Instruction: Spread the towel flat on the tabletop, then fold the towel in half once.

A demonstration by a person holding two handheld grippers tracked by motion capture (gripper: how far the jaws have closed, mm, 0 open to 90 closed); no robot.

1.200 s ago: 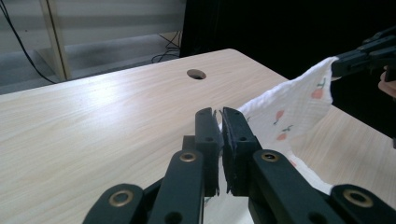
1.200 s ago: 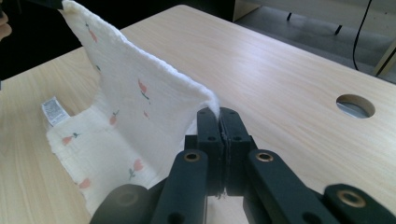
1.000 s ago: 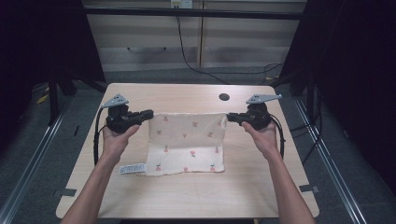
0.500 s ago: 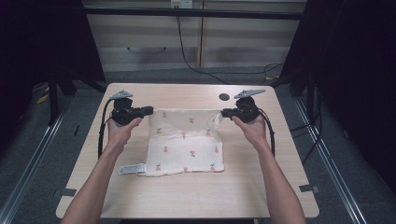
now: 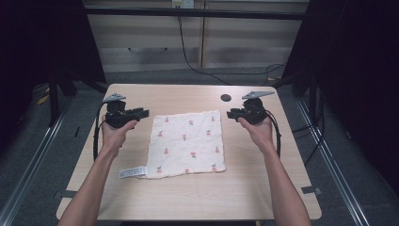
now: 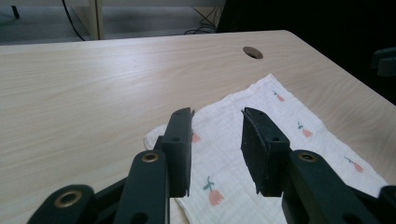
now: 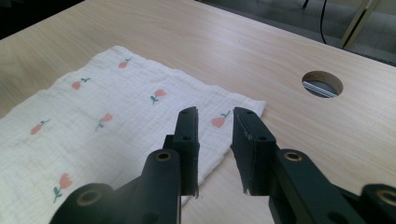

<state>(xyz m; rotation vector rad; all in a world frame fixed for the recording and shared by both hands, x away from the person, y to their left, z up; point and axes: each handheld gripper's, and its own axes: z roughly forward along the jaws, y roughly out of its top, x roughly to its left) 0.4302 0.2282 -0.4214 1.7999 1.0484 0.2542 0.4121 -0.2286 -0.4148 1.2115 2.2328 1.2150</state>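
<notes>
Both tongs, left [image 5: 143, 112] and right [image 5: 229, 114], gape narrowly, apparently just above the tulip-print cloth's [image 5: 186, 142] far corners on the counter [image 5: 188, 197].

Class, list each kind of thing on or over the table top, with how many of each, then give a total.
Cloth, white with a small flower print and a label at one corner: 1
Grippers, left gripper and right gripper, both with jaws apart: 2
Total: 3

Both grippers, left [image 5: 141, 113] and right [image 5: 231, 114], have seemingly released the cloth [image 5: 186, 143], now flat.
</notes>
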